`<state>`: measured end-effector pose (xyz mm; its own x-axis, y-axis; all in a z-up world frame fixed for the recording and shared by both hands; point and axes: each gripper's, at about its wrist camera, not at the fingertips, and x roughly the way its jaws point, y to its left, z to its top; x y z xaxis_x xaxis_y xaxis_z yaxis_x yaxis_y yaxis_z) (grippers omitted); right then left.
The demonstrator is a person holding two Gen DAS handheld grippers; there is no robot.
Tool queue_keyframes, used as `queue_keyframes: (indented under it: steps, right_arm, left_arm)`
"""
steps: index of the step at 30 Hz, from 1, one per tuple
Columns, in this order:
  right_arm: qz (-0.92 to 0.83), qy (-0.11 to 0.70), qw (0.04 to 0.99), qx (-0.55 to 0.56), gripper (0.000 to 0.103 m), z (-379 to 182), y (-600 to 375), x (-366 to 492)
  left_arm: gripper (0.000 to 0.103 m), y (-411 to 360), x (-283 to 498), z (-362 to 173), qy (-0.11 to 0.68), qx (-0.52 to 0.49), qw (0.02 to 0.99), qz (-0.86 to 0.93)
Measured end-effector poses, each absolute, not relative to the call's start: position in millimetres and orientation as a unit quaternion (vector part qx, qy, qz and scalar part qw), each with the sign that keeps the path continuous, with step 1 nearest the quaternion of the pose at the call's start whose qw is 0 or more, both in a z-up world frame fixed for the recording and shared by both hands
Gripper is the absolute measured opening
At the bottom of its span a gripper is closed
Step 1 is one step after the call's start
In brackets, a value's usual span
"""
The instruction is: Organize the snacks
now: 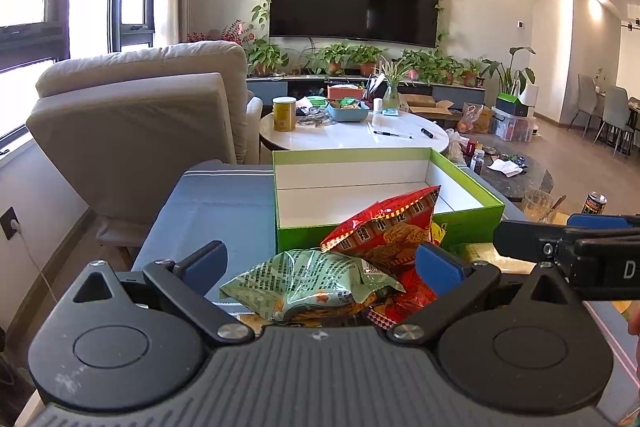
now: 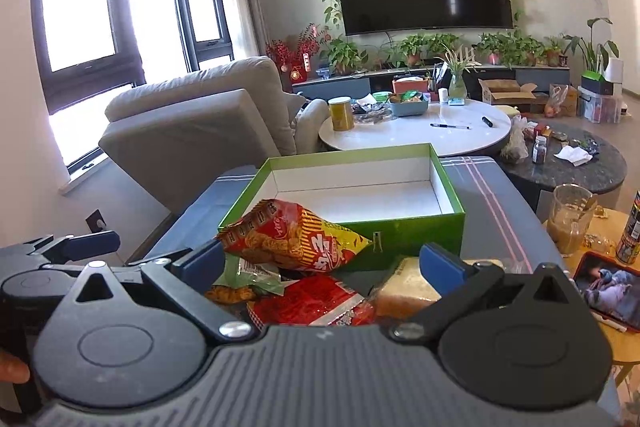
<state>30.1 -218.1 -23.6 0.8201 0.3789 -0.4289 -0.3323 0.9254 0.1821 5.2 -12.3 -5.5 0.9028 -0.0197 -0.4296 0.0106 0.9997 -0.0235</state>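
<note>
Left hand-held gripper [image 1: 320,263]: spread wide, empty, level with the heap of snacks; green bag between the fingers but not pinched.
Green bag [image 1: 308,283]: crumpled, lying on the blue tabletop [image 1: 208,211], nearest the left fingers; probably the first pick for that reason.
Red bag [image 1: 384,231]: propped up against the front wall of the box, leaning on the other packets; upright only because of that support.
Flat red packet [image 2: 316,303]: lying low in the heap, under the red bag.
Green box [image 2: 400,231]: lid off, white inside bare, set just behind the heap; judged the target for the snacks, none inside yet.
Tan packet [image 2: 404,291]: beside the right finger, touching the flat red packet.
Right hand-held gripper [image 2: 324,263]: spread wide, empty, aimed at the same heap.
Risk: both tools close together over one heap; possible clash, and slippery film may slide when pinched.
</note>
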Motion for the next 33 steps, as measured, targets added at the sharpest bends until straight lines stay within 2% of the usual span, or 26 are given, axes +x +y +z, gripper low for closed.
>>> queue_keyframes:
  steps: [33]
  right_arm:
    - [0.188,0.247,0.949,0.053,0.093,-28.6,-222.1,30.6]
  left_arm:
    - [0.101,-16.2,7.0,-8.8,0.229,0.0,0.973,-0.011]
